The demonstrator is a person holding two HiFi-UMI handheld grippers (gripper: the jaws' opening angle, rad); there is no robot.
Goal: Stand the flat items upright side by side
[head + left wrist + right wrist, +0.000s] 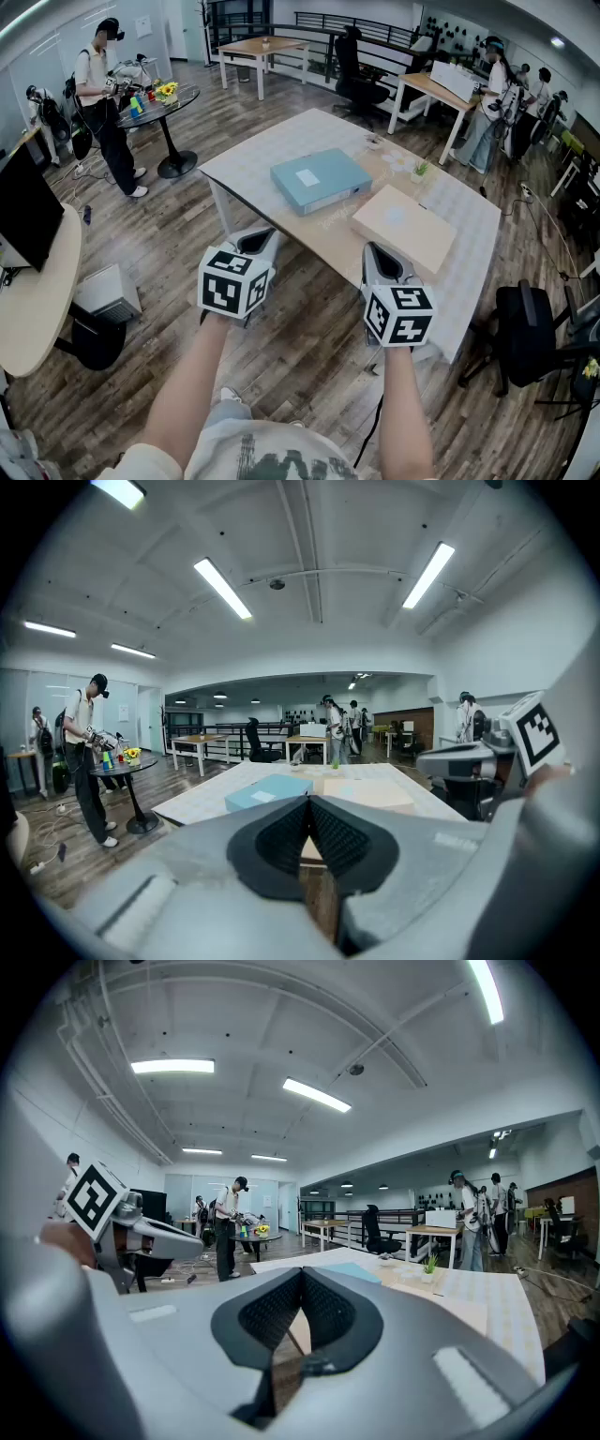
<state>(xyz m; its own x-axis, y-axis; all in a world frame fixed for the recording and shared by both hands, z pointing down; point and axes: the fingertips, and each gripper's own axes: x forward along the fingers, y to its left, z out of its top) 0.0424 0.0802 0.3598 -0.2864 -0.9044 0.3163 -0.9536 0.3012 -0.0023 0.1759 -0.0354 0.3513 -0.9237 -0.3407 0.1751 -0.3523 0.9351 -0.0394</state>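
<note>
Two flat boxes lie on a white table (281, 141): a blue one (320, 179) with a white label toward the left, and a beige one (403, 227) to its right, nearer me. Both lie flat. My left gripper (258, 240) hovers short of the table's near edge, jaws shut with nothing between them. My right gripper (376, 251) is held level beside it, just before the beige box, also shut and empty. In the left gripper view the blue box (269, 790) and beige box (361, 793) show beyond the closed jaws (308, 801).
A small potted plant (421, 170) and a small dish (374, 142) stand at the table's far side. A black office chair (530, 333) is at the right, a round black table (159, 105) with a person at far left, a curved wooden desk (37, 291) at left.
</note>
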